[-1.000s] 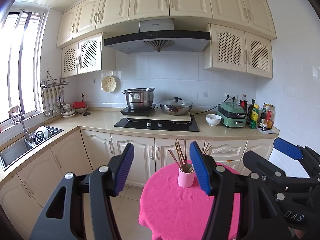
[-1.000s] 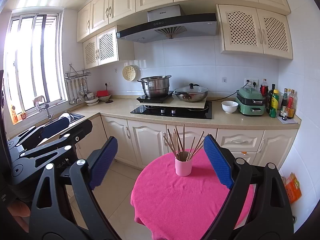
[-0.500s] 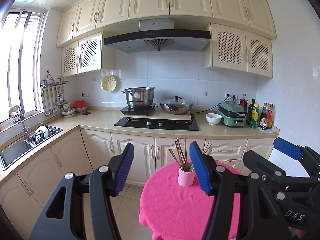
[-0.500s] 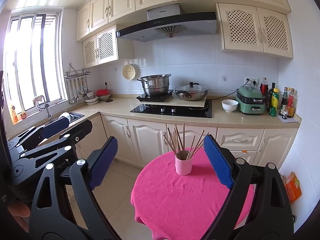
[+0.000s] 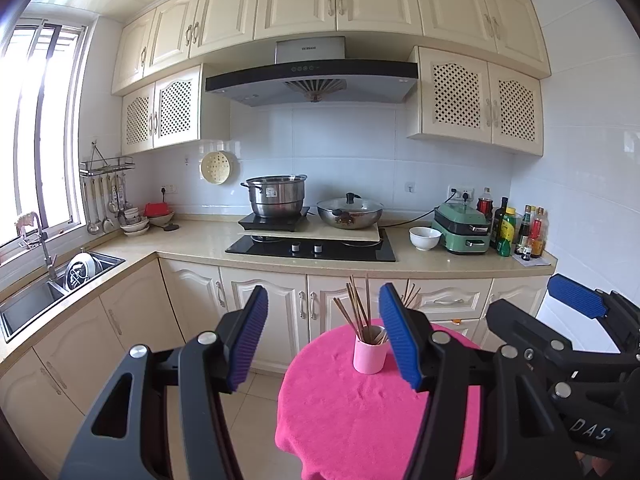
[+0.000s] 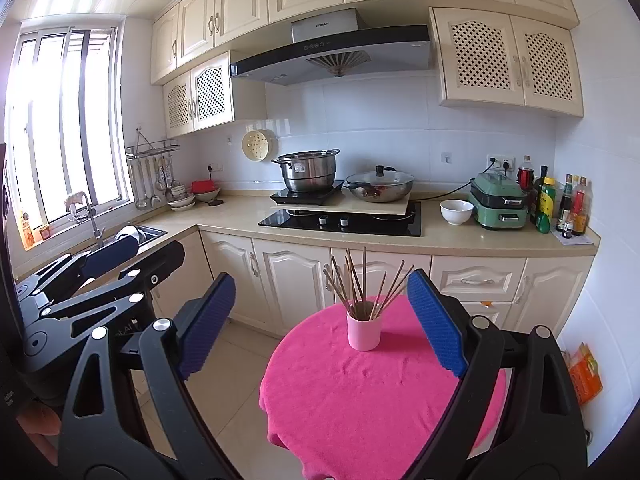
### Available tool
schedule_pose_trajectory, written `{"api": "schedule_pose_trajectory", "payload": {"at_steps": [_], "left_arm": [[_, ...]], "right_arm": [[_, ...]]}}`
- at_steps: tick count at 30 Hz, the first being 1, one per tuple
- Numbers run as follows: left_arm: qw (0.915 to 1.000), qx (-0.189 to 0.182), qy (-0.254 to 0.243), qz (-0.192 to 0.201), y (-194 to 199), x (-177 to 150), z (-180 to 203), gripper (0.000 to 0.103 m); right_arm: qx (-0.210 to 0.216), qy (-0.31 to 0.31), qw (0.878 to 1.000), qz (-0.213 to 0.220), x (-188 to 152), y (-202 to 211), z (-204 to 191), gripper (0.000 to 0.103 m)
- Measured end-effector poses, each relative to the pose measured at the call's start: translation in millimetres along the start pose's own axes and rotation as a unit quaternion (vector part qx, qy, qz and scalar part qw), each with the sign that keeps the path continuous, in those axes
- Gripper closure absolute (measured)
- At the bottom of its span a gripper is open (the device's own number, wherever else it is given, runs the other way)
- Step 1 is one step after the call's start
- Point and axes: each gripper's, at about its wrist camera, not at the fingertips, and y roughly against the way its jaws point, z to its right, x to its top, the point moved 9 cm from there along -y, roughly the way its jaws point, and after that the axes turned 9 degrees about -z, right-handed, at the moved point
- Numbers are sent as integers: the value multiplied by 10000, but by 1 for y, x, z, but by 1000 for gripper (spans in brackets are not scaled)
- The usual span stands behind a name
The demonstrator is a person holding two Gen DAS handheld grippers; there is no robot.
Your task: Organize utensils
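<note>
- A pink cup (image 6: 363,333) stood upright on a round table covered with a pink cloth (image 6: 360,400), toward the far side of the tabletop.
- Wooden chopsticks (image 6: 360,288) stood in the cup, fanned out at several angles (their exact number could not be counted).
- The right gripper (image 6: 324,320) hung short of the table with its blue pads spread wide and nothing between them; the cup showed in the gap, well beyond the fingertips.
- The left gripper (image 5: 324,336) was likewise released and empty, held just beside the right one (each appeared at the edge of the other's view).
- Behind the table ran cream cabinets under a beige counter (image 6: 240,216).
- On the counter sat a black cooktop (image 6: 340,222), a steel pot (image 6: 308,176), a lidded wok (image 6: 380,188), a white bowl (image 6: 456,211), a green appliance (image 6: 498,200) and a cluster of bottles (image 6: 560,204).
- A sink (image 5: 52,284) lay at the left under the window.
</note>
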Motion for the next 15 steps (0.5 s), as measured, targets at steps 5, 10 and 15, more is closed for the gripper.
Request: {"api": "schedule_pose_trajectory", "payload": {"at_steps": [5,10,15], "left_arm": [[10000,-12,-8,-15,0,-1,1,45],[10000,3,-22,9,1,-2,1,45],[10000,31,-36,26,2,-2,1,45]], "right_arm": [[-4,-13,10000,-16,-1,1,0,16],[-7,-11,10000,-16,-1,1,0,16],[-5,-17,10000,-27,-1,1,0,16]]}}
